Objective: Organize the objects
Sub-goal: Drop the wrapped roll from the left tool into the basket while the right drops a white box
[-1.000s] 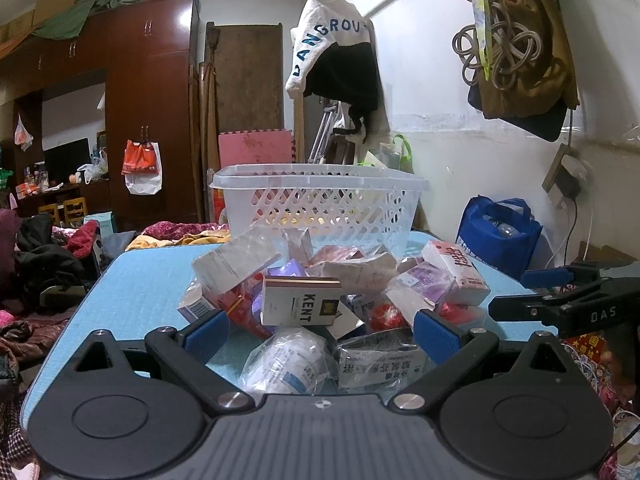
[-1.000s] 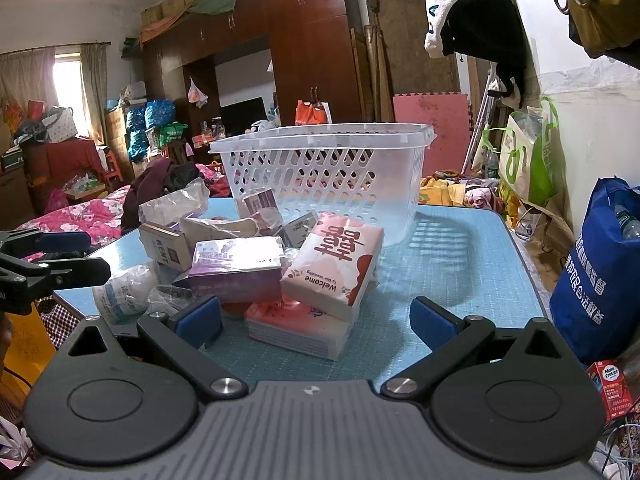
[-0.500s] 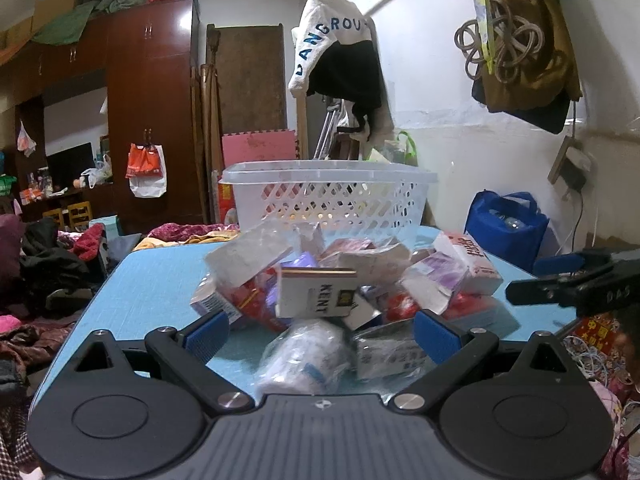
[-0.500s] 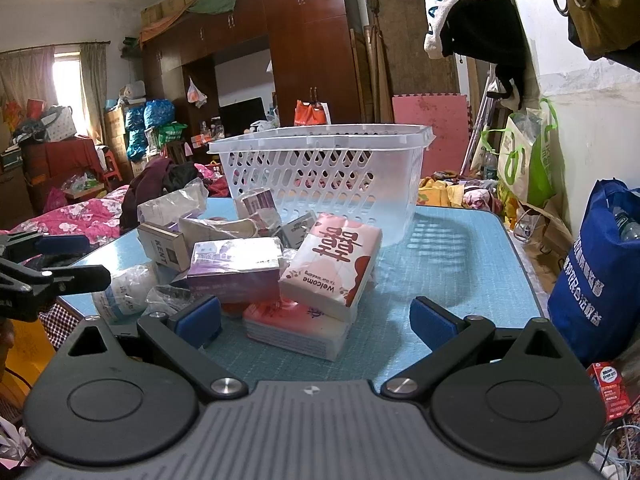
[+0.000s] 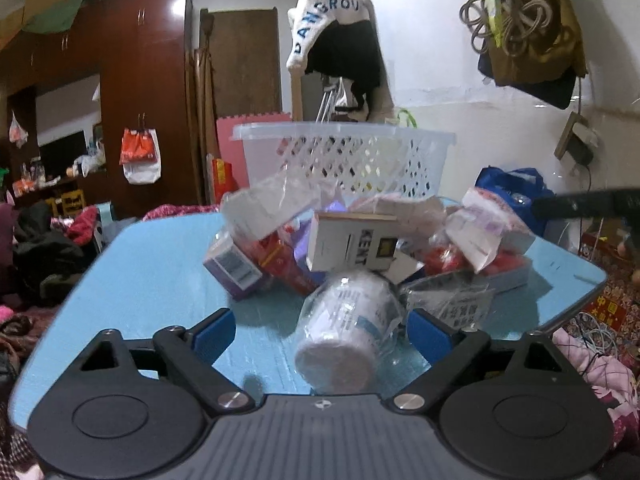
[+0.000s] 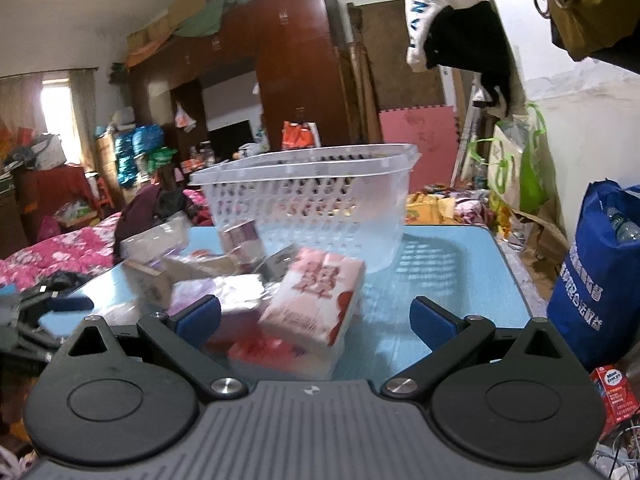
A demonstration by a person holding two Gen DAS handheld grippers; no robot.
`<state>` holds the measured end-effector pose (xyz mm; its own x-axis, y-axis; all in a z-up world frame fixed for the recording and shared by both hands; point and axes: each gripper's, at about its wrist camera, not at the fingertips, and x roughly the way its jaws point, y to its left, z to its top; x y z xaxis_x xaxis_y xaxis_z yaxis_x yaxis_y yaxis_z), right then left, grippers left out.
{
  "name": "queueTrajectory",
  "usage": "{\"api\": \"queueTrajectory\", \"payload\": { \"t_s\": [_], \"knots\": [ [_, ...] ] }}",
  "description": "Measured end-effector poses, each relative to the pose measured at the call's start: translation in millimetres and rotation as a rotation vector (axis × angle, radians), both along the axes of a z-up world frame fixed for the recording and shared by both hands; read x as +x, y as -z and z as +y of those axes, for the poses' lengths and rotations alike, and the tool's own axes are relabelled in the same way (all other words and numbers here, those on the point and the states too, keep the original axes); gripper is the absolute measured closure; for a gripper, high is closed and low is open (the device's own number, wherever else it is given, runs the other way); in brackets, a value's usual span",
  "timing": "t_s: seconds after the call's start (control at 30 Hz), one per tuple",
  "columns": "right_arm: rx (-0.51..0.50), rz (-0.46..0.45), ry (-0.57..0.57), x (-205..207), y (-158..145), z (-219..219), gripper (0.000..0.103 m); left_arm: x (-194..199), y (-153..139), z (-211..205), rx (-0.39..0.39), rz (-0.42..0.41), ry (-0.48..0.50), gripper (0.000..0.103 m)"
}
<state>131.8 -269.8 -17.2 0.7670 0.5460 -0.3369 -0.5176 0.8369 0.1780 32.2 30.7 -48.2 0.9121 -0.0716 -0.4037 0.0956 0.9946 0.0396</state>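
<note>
The left gripper (image 5: 320, 330), jaws wide but just closing a little, sits around the white plastic-wrapped roll (image 5: 344, 336) in front of the white holey plastic basket (image 5: 344, 156), probably ready to squeeze and lift it.

- The light blue desk (image 5: 152, 280) carries everything.
- A wrapped white roll (image 5: 344, 336) lies on it between the left fingers (image 5: 212, 332).
- Beyond those fingers sits a heap of boxes and packets (image 5: 352, 244).
- Farther off stands a white lattice basket (image 5: 352, 156).
- A pink tissue pack (image 6: 316, 296) lies between the right fingers (image 6: 432, 318).
</note>
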Motion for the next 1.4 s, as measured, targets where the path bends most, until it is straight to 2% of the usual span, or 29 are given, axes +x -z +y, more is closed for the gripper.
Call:
{"api": "queueTrajectory", "payload": {
  "t_s": [0.13,0.23,0.3,0.37,0.43,0.5,0.53,0.63,0.73,0.9,1.0,1.17,1.4],
  "knots": [
    [-0.009,0.036,0.017,15,6,7,0.017,7,7,3,-0.010,0.011,-0.018,0.008],
    [-0.006,0.050,0.016,21,9,10,0.022,10,8,1,-0.019,0.013,-0.026,0.008],
    [-0.012,0.063,0.000,22,10,13,0.034,13,10,-3,-0.008,0.010,-0.032,0.008],
    [-0.018,0.060,-0.002,22,9,14,0.034,15,12,-6,-0.005,0.014,-0.035,0.010],
    [-0.011,0.061,-0.002,20,8,12,0.038,13,14,-8,0.008,0.004,-0.038,0.022],
    [-0.010,0.057,-0.001,17,6,9,0.043,10,13,-8,0.009,0.001,-0.020,0.047],
    [-0.012,0.056,-0.001,16,4,9,0.045,8,11,-6,0.003,0.003,-0.015,0.048],
    [0.000,0.064,-0.012,18,1,6,0.048,5,9,-5,0.012,0.012,-0.012,0.049],
    [-0.021,0.083,-0.029,22,3,11,0.040,6,9,-6,0.020,0.015,-0.006,0.049],
    [-0.006,0.102,-0.045,27,6,15,0.040,10,8,-8,0.017,0.016,-0.010,0.047],
    [0.032,0.111,-0.059,28,6,12,0.048,11,7,-9,0.013,0.015,-0.010,0.047],
    [0.053,0.061,-0.058,18,-8,6,0.069,6,2,-8,0.001,-0.003,-0.004,0.049],
    [0.041,0.014,-0.066,17,-27,8,0.072,1,-23,-3,-0.037,-0.069,0.004,0.050]
  ]
}}
